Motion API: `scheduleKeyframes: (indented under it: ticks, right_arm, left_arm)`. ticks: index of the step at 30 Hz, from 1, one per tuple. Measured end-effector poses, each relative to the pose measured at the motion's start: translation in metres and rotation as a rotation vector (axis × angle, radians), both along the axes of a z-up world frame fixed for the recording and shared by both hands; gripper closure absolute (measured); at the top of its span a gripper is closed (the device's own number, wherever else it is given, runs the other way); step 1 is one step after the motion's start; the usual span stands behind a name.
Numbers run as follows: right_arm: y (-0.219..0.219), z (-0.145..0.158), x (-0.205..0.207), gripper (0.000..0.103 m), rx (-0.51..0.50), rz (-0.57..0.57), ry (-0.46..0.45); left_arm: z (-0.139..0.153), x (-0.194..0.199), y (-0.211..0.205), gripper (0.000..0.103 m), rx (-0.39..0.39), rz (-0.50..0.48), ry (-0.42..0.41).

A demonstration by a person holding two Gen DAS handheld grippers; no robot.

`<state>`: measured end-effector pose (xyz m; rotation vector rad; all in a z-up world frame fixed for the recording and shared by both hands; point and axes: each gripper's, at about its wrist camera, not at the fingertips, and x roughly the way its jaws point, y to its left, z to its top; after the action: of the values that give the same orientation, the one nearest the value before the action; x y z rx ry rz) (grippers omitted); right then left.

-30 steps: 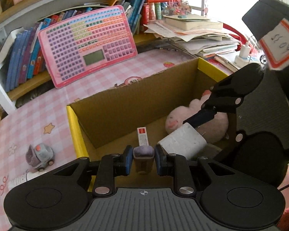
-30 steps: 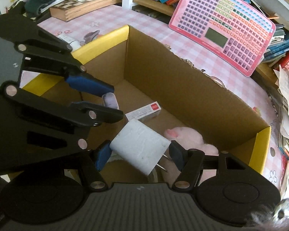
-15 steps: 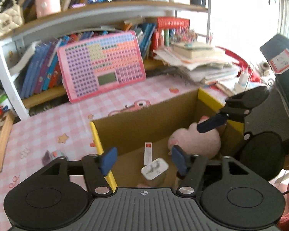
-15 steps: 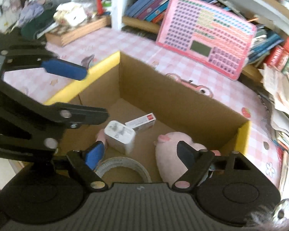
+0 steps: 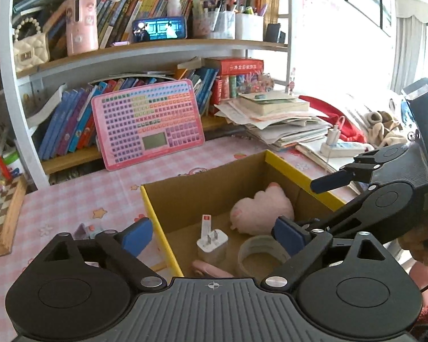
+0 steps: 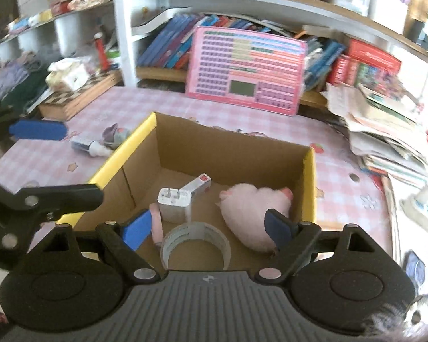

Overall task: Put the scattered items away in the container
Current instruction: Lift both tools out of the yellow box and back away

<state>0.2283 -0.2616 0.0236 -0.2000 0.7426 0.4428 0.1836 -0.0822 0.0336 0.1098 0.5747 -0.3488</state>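
Now, an entry of what lies before me, from the table's left edge to its right.

Left edge of the table: a small grey toy car (image 6: 115, 134) and a white tube (image 6: 92, 147), both outside the box, just beside its yellow left wall. These are not yet tidied.

Middle: the cardboard box (image 6: 225, 145), open at the top. On its floor, near the left wall, a white charger (image 6: 174, 203) with prongs up; touching it behind, a thin white stick with a red end (image 6: 199, 183); a roll of tape (image 6: 195, 240) at the near edge; a pink plush toy (image 6: 252, 209) toward the right wall.

My left gripper (image 5: 212, 235): jaws have just been opening, now spread wide, nothing between them.

My right gripper (image 6: 208, 226): jaws likewise just opening, spread, empty.

Step in hand, as I judge it: the drop into the box is done and both jaws are free. Next calls for my left jaws to reach over the left wall to the car or tube.

Hard to make out: a pink thing (image 6: 156, 223) by the charger, half hidden behind my right gripper's finger; the car is mostly screened in my left view.
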Motion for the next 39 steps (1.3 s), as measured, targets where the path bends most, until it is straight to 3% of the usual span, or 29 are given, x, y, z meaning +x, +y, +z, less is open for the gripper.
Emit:
scheduleKeyframes:
  ticks: [10,23,29,39]
  right_arm:
    - [-0.001,-0.009,-0.050,0.016,0.056,-0.156,0.017]
    - [0.024,-0.018,-0.120,0.015,0.022,-0.312,-0.009]
    - [0.037,-0.018,-0.143,0.012,0.017,-0.342,-0.018]
    - [0.065,-0.030,-0.162,0.010,0.031,-0.344,0.046]
  left_arm:
    - [-0.010,-0.031,0.014,0.005,-0.016,0.009,0.018]
    - [-0.031,-0.080,0.048,0.004,0.025,0.056,0.069]
    - [-0.032,-0.097,0.060,0.003,0.030,0.042,0.073]
    - [-0.037,-0.115,0.080,0.003,0.086,0.019,0.089]
